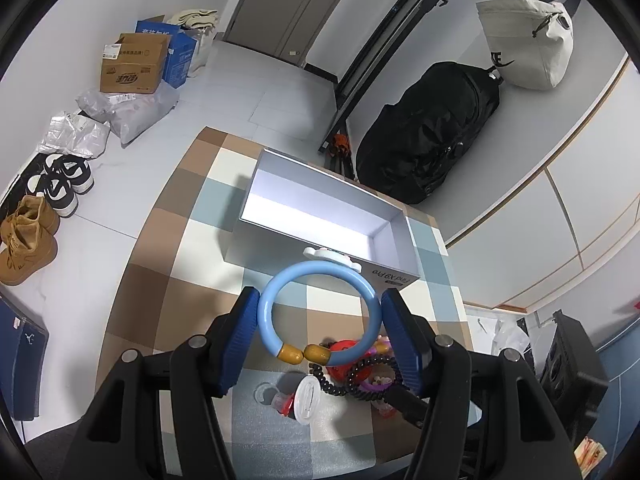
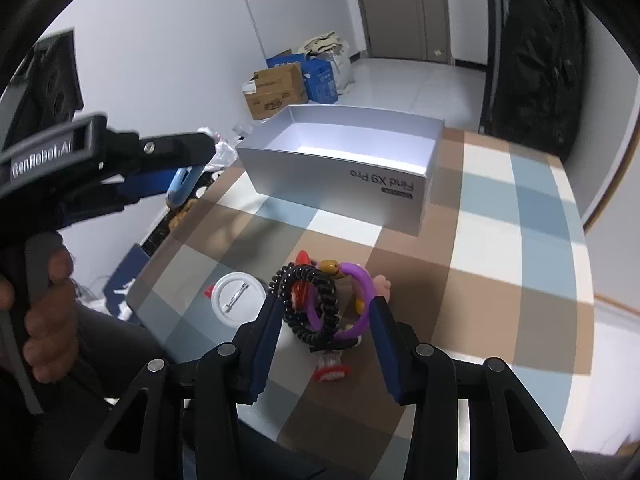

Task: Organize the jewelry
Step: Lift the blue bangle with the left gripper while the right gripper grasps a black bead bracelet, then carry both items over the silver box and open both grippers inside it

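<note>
Box (image 1: 320, 216) empty; left gripper (image 1: 320, 312) fingers clamp blue bangle (image 1: 276, 292); right gripper (image 2: 324, 316) fingers straddle worktop pile (image 2: 320, 304), contact unclear.

Glossy plastic blue bangle (image 1: 318, 312), matt cardboard box (image 2: 344, 176), ribbed tool pads (image 1: 394, 332), woven checked cloth (image 2: 500, 280).

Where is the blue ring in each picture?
Left wrist view: the blue ring is in the lower middle, gripped between the left tongs.
Right wrist view: only a bit of the ring peeks out at the left edge, in the other tongs.
Shared landmark: the open white box on the checked tablecloth, empty in both.
</note>
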`<control>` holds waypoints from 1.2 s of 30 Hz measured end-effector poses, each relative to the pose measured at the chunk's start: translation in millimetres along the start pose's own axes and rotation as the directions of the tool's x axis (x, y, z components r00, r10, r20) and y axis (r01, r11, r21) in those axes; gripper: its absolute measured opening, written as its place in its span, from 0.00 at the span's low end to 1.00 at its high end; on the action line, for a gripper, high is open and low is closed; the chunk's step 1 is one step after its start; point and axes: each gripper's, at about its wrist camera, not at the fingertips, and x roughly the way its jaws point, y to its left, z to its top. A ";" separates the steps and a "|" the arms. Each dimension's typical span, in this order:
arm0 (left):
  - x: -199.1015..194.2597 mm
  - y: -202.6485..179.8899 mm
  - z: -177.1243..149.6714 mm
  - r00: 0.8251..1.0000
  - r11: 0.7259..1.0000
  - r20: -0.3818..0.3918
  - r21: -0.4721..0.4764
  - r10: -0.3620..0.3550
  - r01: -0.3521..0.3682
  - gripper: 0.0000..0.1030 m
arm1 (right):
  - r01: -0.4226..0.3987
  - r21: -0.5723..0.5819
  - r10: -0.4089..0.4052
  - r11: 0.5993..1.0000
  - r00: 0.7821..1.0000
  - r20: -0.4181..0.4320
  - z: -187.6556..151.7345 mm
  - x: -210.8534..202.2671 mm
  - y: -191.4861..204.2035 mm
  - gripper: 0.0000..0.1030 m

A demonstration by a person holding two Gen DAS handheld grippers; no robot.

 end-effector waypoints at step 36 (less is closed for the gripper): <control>12.9 -27.0 37.0 1.000 0.999 0.001 0.042 0.018 -0.018 0.56 | 0.030 0.112 -0.047 0.993 0.987 0.153 60.2 -35.1 -35.0 0.08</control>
